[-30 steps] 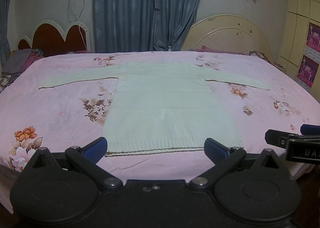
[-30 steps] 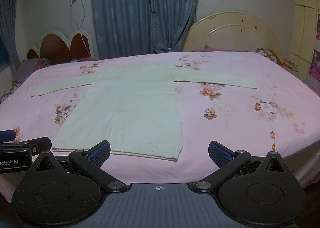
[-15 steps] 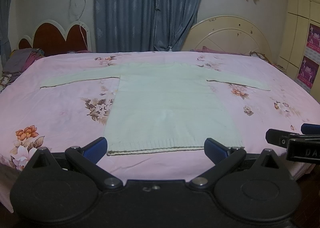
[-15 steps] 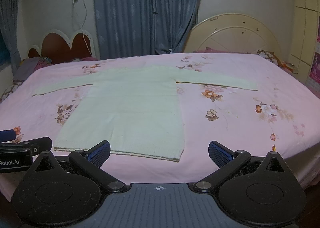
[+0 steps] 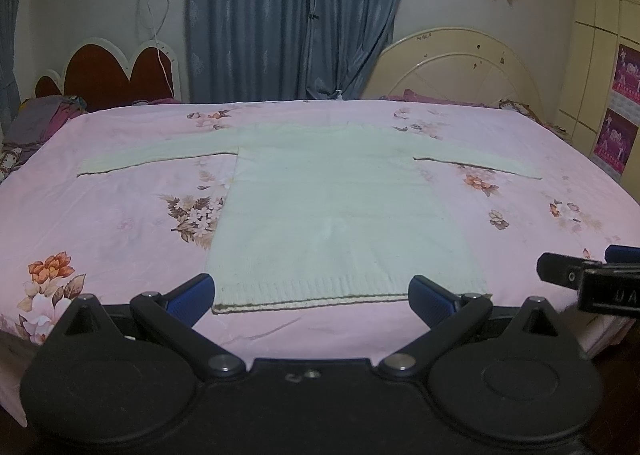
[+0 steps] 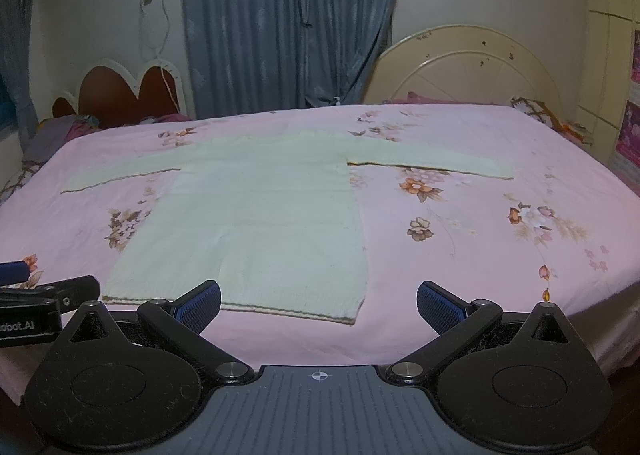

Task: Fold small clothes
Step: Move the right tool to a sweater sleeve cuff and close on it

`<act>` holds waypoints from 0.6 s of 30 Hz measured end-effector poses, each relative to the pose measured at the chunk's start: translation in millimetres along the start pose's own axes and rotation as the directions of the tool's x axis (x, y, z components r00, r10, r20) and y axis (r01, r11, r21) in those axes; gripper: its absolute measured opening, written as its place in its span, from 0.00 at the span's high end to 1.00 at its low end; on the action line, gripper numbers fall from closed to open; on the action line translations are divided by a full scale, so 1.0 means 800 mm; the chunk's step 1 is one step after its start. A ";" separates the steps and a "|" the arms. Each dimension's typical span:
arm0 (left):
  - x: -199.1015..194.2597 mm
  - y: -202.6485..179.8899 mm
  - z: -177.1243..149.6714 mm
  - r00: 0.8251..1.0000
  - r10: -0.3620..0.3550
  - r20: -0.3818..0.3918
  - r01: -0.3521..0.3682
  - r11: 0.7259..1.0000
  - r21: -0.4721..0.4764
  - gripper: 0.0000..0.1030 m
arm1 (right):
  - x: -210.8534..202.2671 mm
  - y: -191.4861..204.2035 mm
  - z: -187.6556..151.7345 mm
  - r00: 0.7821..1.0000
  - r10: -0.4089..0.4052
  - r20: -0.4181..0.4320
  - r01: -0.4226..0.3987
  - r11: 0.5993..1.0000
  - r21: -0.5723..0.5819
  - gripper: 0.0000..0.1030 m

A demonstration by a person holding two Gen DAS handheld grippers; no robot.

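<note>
Left sleeve: stretched flat out to the left (image 5: 152, 157), far ahead and to the left of the left gripper, well apart from both tools
Left gripper: (image 5: 312, 291) jaws spread wide, nothing between them; it hangs at the near bed edge with the hem spanning the gap between its blue pads
Sweater: pale green knit (image 5: 340, 215) laid flat on the pink floral bedsheet (image 5: 100, 223), straight ahead of the left gripper; long axis of the body runs away from the tool, hem nearest, neckline farthest
Hem: ribbed band (image 5: 348, 297) lying crosswise just ahead of the left fingertips, apart from them as far as I can judge; the fisheye bend makes the gap hard to read
Right gripper: (image 6: 318, 303) also gaping wide and empty, beside the left one; from it the sweater lies ahead and to the left, only the hem's right corner (image 6: 352, 313) sitting between its pads
Right sleeve: reaching out to the right (image 6: 432, 163), far ahead of the right gripper
Nearer tool: left for the body and left sleeve, right for the right corner and right sleeve
Stage: nothing folded yet, garment fully spread; likely the approach to a first grasp
</note>
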State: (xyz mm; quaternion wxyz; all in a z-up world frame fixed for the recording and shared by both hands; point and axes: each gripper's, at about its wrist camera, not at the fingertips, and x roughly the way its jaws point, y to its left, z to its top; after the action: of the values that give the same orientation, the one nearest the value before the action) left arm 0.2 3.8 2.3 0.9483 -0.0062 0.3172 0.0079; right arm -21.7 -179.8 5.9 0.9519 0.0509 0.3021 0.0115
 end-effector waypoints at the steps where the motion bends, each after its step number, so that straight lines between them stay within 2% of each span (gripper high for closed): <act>1: 0.002 0.000 0.002 1.000 -0.001 0.000 0.001 1.000 0.001 0.00 | 0.002 -0.002 0.002 1.000 -0.004 0.001 0.004 1.000 0.004 0.00; 10: 0.034 0.006 0.023 1.000 -0.010 -0.001 0.010 1.000 0.008 0.00 | 0.033 -0.012 0.021 0.999 -0.037 -0.001 0.037 0.999 0.030 0.00; 18: 0.103 0.029 0.065 0.999 -0.033 -0.005 0.033 0.999 0.015 0.00 | 0.096 -0.005 0.058 0.997 -0.080 0.007 0.080 0.996 0.041 0.00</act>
State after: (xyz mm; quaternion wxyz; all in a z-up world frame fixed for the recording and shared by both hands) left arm 96.8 28.4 -6.3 0.9476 -0.0041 0.3193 -0.0100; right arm 67.6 -183.9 -0.5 0.9516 0.0580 0.3000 -0.0329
